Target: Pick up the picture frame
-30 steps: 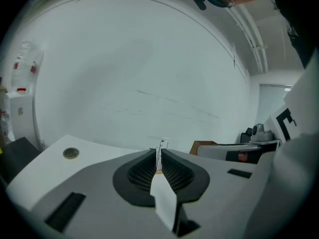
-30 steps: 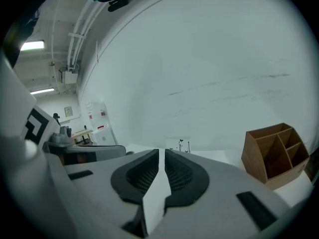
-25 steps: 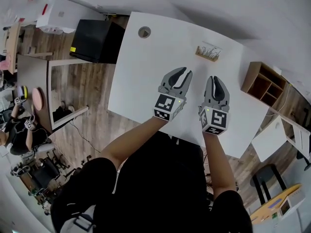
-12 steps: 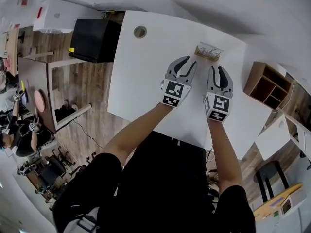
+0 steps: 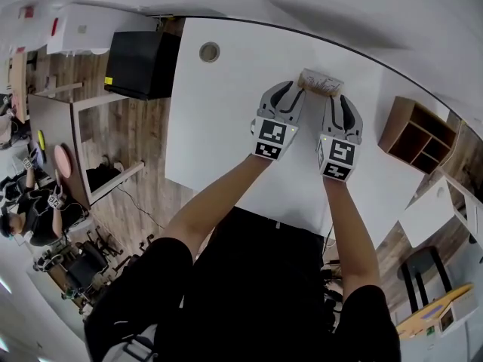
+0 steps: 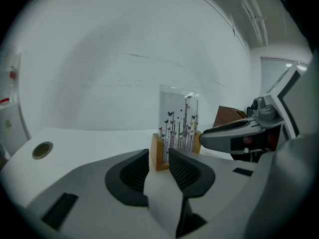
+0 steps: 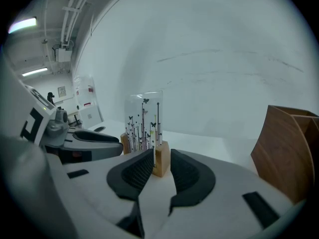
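The picture frame (image 5: 321, 83) is a clear panel printed with black stems and butterflies, standing in a wooden base near the white table's far edge. My left gripper (image 5: 290, 90) is at its left end. In the left gripper view the jaws (image 6: 158, 156) are opening, with the frame's left wooden end block (image 6: 159, 153) in the gap and no pad pressing on it. My right gripper (image 5: 338, 98) is at the right end. In the right gripper view its jaws (image 7: 161, 156) stand apart around the right wooden block (image 7: 161, 159).
A wooden cubby shelf (image 5: 411, 134) stands to the right of the table (image 5: 226, 127). A round cable grommet (image 5: 209, 51) sits at the table's far left corner. A black box (image 5: 139, 65) stands on the floor to the left, with desks and seated people beyond.
Both grippers have moved forward and down across the table to the frame, and now one is at each of its ends. The left jaws have spread wider.
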Demonstrator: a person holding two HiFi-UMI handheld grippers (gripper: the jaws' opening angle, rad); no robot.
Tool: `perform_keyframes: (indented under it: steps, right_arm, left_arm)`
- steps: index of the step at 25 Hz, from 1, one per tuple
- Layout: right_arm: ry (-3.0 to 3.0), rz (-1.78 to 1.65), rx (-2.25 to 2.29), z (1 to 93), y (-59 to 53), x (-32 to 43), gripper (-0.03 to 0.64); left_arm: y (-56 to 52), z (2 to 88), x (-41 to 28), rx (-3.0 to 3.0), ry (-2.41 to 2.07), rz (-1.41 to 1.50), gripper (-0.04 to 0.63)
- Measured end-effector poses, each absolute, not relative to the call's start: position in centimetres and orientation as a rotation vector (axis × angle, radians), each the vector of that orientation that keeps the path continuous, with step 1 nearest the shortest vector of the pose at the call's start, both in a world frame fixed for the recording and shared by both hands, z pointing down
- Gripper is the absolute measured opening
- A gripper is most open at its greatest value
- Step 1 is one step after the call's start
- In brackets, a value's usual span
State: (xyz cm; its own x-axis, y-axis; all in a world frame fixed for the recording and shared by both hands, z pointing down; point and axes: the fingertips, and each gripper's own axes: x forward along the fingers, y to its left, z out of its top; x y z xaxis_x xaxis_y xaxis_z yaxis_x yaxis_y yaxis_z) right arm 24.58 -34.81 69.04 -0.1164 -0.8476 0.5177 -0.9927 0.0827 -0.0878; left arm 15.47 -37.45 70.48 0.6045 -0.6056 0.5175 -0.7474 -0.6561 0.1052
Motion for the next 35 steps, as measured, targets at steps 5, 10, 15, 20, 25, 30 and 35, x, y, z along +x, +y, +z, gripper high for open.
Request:
perform_keyframes:
  steps: [5, 10, 15, 20, 25, 30, 35]
  right_arm:
    - [-2.03, 0.605, 1.802, 70.0, -35.1, 24.4, 0.098]
    - [-2.029, 0.631, 1.798, 70.6, -35.1, 24.3, 0.097]
    - [-2.039, 0.642, 1.776, 71.3, -35.1, 24.2, 0.075]
    - [-2.037, 0.632, 1.77, 71.2, -35.0, 24.1, 0.071]
    - [-2.048, 0.63, 1.758, 70.0, -33.6, 23.5, 0.067]
    - [-2.06, 0.623, 1.764, 67.7, -31.2, 22.5, 0.067]
    - [-2.072, 0.618, 1.816, 64.5, -28.3, 22.0, 0.066]
  left_arm:
    - [-38.0, 71.1, 15.5, 2.513, -1.11, 0.643, 0.117]
    - [-38.3, 71.1, 16.1, 2.525, -1.109, 0.632, 0.115]
    - [-38.4, 71.3, 16.1, 2.53, -1.111, 0.643, 0.063]
    - [-38.3, 71.3, 15.9, 2.518, -1.084, 0.635, 0.058]
    - [-36.8, 70.5, 15.4, 2.487, -1.099, 0.629, 0.058]
    - [-34.3, 68.0, 14.3, 2.48, -1.124, 0.603, 0.058]
    - [-31.4, 64.6, 13.7, 2.52, -1.117, 0.551, 0.058]
